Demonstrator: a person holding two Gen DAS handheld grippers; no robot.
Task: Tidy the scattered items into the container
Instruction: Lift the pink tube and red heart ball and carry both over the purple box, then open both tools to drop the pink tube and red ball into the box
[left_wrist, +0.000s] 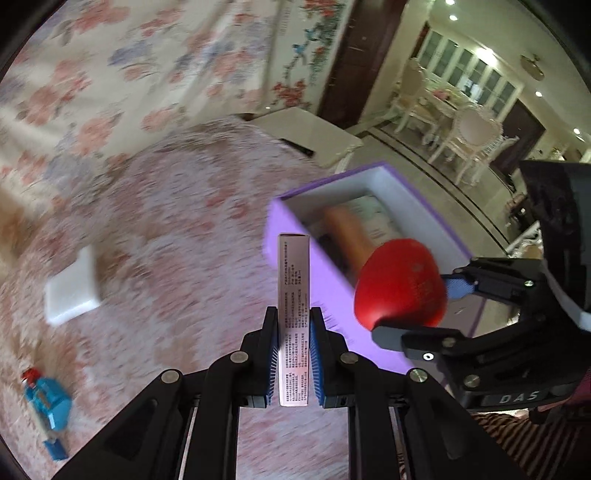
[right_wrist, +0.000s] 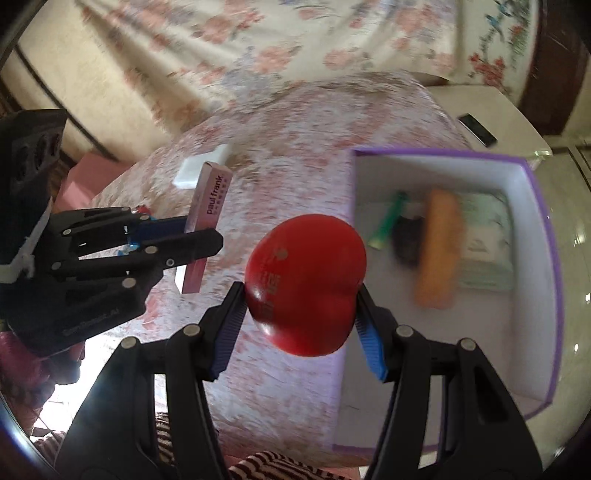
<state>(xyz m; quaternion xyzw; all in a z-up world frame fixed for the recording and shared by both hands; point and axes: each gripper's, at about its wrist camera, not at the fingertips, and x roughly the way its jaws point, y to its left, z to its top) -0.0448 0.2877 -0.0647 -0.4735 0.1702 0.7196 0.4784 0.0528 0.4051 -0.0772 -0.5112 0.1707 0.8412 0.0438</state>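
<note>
My left gripper (left_wrist: 293, 321) is shut on a slim pink box (left_wrist: 293, 280), held upright above the floral bedspread; the same pink box (right_wrist: 210, 206) reads "paul frank" in the right wrist view, where the left gripper (right_wrist: 199, 230) is at the left. My right gripper (right_wrist: 301, 295) is shut on a red heart-shaped object (right_wrist: 306, 284), just left of the purple container (right_wrist: 532, 206). In the left wrist view the red heart (left_wrist: 399, 284) and right gripper (left_wrist: 413, 299) hover at the purple container (left_wrist: 295, 243) near its front wall. Inside lie an orange bar (right_wrist: 437, 251), a green stick (right_wrist: 388, 221) and a pale packet (right_wrist: 484, 240).
A white flat box (left_wrist: 72, 291) and a blue toy (left_wrist: 48, 402) lie on the bedspread to the left. A phone (right_wrist: 478, 129) rests on the cream bedside table (left_wrist: 314, 133). Floral bedding rises behind. A striped sleeve (right_wrist: 258, 465) shows at the bottom.
</note>
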